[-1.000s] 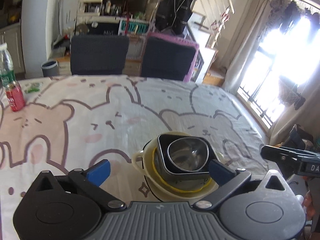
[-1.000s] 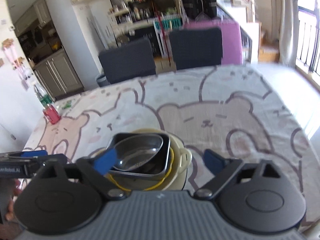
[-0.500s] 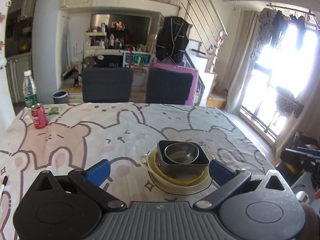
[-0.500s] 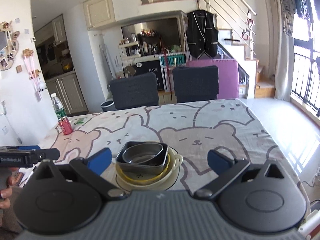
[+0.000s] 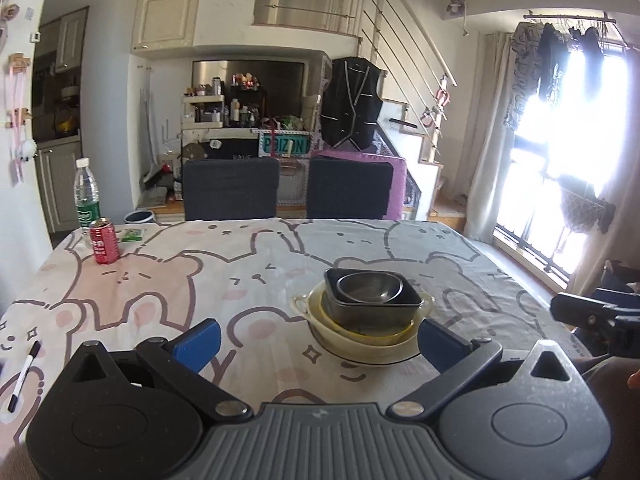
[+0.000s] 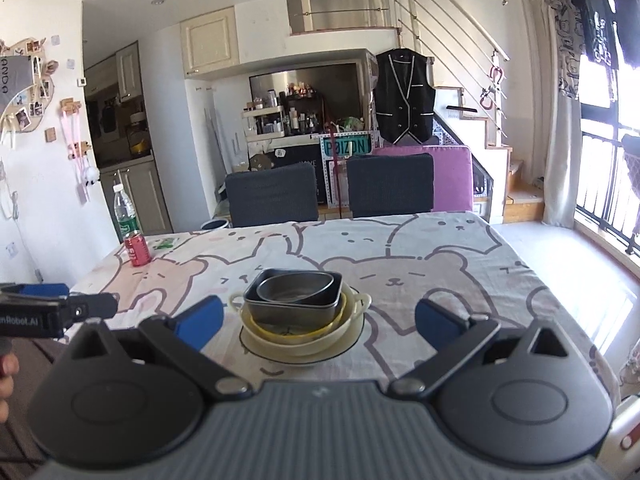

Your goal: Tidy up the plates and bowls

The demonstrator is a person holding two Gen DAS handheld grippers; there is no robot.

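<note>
Item 1, the stack: a steel bowl [image 5: 369, 287] sits inside a dark square dish [image 5: 372, 304], which sits in a cream two-handled bowl [image 5: 362, 326] with a yellow rim showing, all on a pale plate [image 5: 374, 354]. In the left wrist view it lies at centre, slightly right; in the right wrist view, at centre, slightly left. It rests on the desk [image 5: 240, 264], which is covered by a bear-print cloth.

Item 2, my left gripper [image 5: 318, 338]: jaws wide apart, nothing between them, held short of the stack.

Item 3, my right gripper [image 6: 318, 318]: jaws likewise spread, nothing held, also short of the stack.

Item 4, far corner of the desk, at the left of both views: red can [image 5: 104, 241], clear water bottle [image 5: 87, 193] with a green label, and a small green packet [image 5: 131, 234]. A marker pen [image 5: 24, 376] lies at lower left in the left view.

Risks, as I judge them: the nested pieces look loosely seated, and the steel bowl sits tilted in the square dish. A nudge from either gripper could slide the stack on the cloth or tip the top pieces. Snagging the cloth would drag everything.

Writing: a teal sign behind the chairs reads "POIZON" [image 5: 285, 145]. The left gripper's body, seen in the right view, shows "nRobot.AI", cut off at the frame edge. Can and bottle labels are too small to read.
</note>
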